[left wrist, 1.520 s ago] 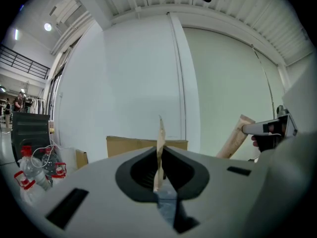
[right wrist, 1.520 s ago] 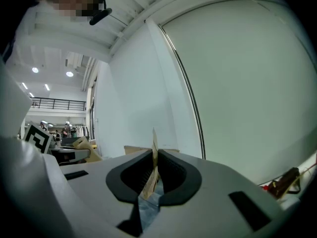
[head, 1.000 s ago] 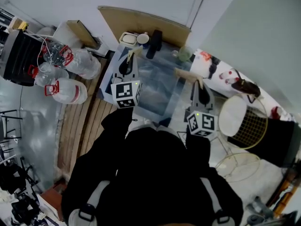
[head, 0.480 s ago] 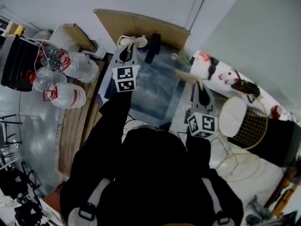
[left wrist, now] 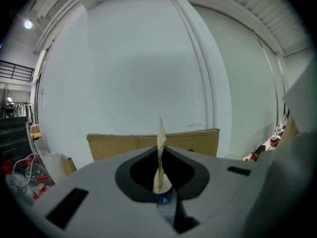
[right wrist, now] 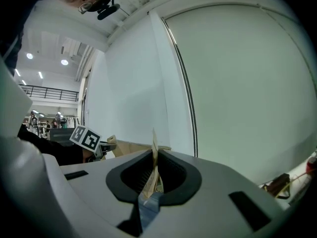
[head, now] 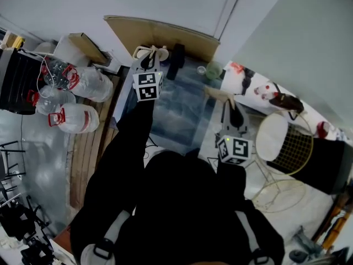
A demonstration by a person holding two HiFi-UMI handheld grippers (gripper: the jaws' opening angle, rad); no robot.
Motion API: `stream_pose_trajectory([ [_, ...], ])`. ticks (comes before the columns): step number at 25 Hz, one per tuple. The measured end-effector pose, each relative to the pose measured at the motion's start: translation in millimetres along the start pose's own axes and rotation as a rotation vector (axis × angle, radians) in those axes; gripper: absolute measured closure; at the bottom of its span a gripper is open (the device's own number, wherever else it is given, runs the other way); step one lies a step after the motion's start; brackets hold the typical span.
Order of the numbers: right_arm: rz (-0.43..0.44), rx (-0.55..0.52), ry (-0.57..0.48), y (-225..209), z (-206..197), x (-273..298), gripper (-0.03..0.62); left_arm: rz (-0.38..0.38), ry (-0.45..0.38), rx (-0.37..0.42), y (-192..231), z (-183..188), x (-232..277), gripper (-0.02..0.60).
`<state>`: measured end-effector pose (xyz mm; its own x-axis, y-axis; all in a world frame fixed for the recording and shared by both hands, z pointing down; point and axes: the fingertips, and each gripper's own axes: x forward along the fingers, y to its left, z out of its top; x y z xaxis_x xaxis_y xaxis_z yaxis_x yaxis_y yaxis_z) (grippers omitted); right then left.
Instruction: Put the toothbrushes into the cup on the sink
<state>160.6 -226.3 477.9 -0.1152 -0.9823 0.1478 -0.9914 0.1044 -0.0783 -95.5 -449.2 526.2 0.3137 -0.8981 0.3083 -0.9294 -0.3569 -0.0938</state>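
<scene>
At the surface's [head: 182, 106] far-left corner, our left tool [head: 148, 61] pinches a toothbrush [left wrist: 160, 152], with the white cup [head: 163, 53] just beside it at about 1 o'clock.

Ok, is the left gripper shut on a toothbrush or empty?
Shut on it: the left gripper pinches a tan toothbrush, which sticks up between its jaws.

Black jacket [head: 176, 203], grey marker-cubed left gripper [head: 150, 55]

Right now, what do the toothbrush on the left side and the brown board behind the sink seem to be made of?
Left toothbrush: probably bamboo or wood with a matte finish. It is pale tan with no shine, though tinted plastic is possible. Brown board: likely cardboard, also matte. It is a flat, even tan sheet with a thin raw edge.
</scene>
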Motion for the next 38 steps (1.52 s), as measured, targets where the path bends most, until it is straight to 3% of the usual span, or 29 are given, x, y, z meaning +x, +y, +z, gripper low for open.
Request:
stream_pose_trajectory([
  [7,-0.005,-0.003,0.003,-4.0,0.4,6.7,0.563,-0.024,0.083,-0.014,-1.6,-29.7,24.0,0.56],
  [17,-0.013,-0.019,0.014,-13.8,-2.5,7.7,0.563,-0.09,0.182,0.075,-17.8,-62.4,45.5,0.558],
  [19,-0.016,-0.027,0.009,-13.7,-1.1,6.9,0.563,-0.121,0.19,0.077,-24.0,-66.6,45.9,0.52],
  [23,-0.023,-0.036,0.011,-12.8,-1.2,6.0,0.563,-0.154,0.189,0.07,-30.4,-67.6,35.0,0.456],
  [29,-0.03,-0.034,0.007,-13.2,3.2,4.5,0.563,-0.144,0.164,0.058,-29.7,-63.0,15.9,0.443],
  [38,-0.032,-0.01,-0.02,-13.0,9.7,1.8,0.563,-0.125,0.07,0.038,-32.0,-28.2,-26.1,0.443],
])
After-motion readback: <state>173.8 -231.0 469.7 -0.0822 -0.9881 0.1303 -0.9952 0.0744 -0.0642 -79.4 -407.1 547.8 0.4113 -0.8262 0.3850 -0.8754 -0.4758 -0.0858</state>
